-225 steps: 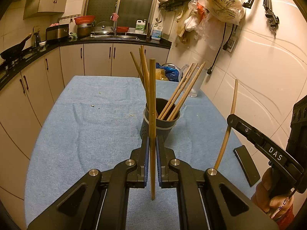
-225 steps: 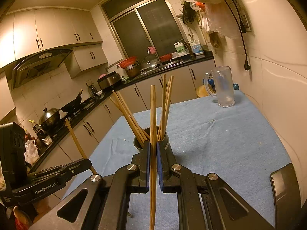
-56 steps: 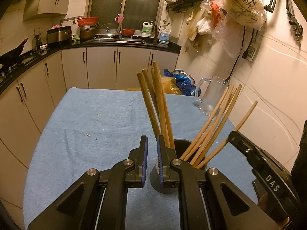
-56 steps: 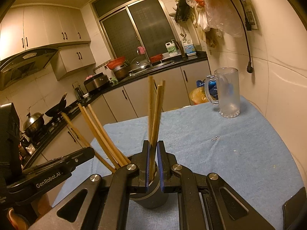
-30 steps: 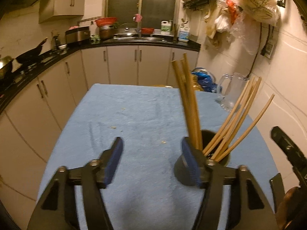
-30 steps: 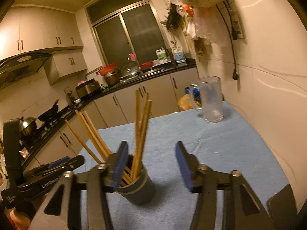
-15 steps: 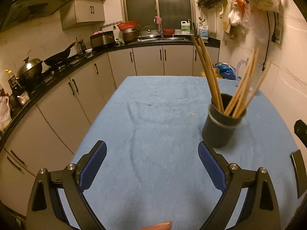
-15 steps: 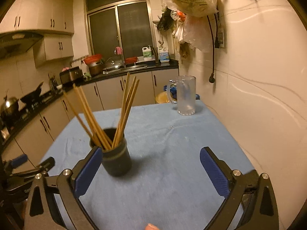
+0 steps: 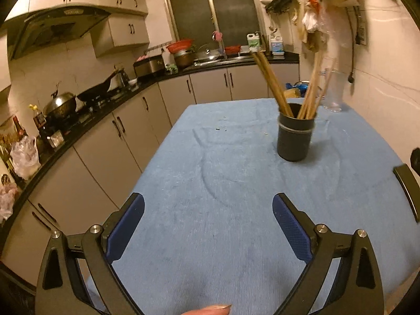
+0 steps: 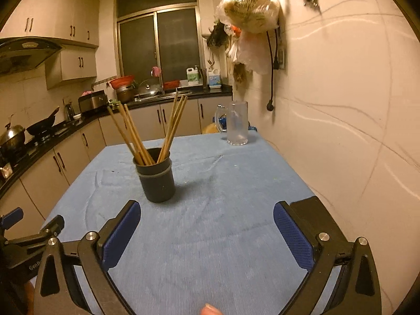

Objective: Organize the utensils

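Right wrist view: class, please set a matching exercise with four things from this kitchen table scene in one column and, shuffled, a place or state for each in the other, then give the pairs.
Things:
1. chopsticks
2. glass mug
3. dark holder
4. right gripper

Places or states:
A. at the far edge of the blue cloth, near the wall
B. jaws wide apart, nothing between them
C. leaning out of the holder's mouth
D. upright on the cloth, left of centre

Pairs: 1-C, 2-A, 3-D, 4-B
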### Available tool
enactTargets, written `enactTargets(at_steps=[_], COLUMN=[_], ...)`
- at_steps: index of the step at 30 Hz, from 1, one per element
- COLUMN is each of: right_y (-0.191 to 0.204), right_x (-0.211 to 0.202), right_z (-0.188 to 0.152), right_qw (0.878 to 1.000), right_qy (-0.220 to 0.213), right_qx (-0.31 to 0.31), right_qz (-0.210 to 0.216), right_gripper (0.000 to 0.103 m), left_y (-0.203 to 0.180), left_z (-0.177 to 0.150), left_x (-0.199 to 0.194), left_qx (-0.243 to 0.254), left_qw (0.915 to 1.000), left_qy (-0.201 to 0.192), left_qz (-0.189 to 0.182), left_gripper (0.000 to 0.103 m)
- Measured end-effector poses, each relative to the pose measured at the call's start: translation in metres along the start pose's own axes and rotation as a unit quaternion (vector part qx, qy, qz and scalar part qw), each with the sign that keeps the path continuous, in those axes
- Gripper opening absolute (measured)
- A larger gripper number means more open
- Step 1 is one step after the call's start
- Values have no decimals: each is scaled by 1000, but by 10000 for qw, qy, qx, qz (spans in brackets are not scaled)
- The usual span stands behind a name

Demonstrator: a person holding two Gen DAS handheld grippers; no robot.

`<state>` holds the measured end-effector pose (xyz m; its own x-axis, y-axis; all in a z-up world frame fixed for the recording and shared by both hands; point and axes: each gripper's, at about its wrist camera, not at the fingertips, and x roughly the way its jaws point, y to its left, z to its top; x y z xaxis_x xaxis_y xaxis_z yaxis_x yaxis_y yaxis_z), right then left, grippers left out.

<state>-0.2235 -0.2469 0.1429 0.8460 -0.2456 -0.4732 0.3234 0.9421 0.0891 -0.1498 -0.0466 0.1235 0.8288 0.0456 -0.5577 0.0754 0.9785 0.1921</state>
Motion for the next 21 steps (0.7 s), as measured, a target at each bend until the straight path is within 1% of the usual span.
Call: enactTargets(at_steps=[3,6,9,11,14,21], right_y=[-3,-2,0,2,5,1], right_x=[-19,-32,-45,-49,-49,-44], right_z=[-6,-9,-13,-16,-19,-23], right_qw=[9999,9998,9995,9993,9991,9995], right_qy=[-123,-199,-294,-344,-338,-233], right_qx=[53,28,-67,-159,-248,-195], right_qz=[2,-19,-3,-25,-69,-101], right_gripper=[103,103,103,103,103,103], left_y=[3,5,6,5,-1,-6], left_z=[-4,-5,-7,-8,-11,-15], left_x=[-16,-27,-33,-36,-37,-39], left_qx=[-116,-184,-255,-297,-240,-219], left_qw=[9998,9997,9994,9989,9993,9993], left_qy=[-33,-66,-41,-82,-118,-137], left_qz=[-182,-151,-236,-345,-269,-259], left_gripper=[98,98,98,98,98,98])
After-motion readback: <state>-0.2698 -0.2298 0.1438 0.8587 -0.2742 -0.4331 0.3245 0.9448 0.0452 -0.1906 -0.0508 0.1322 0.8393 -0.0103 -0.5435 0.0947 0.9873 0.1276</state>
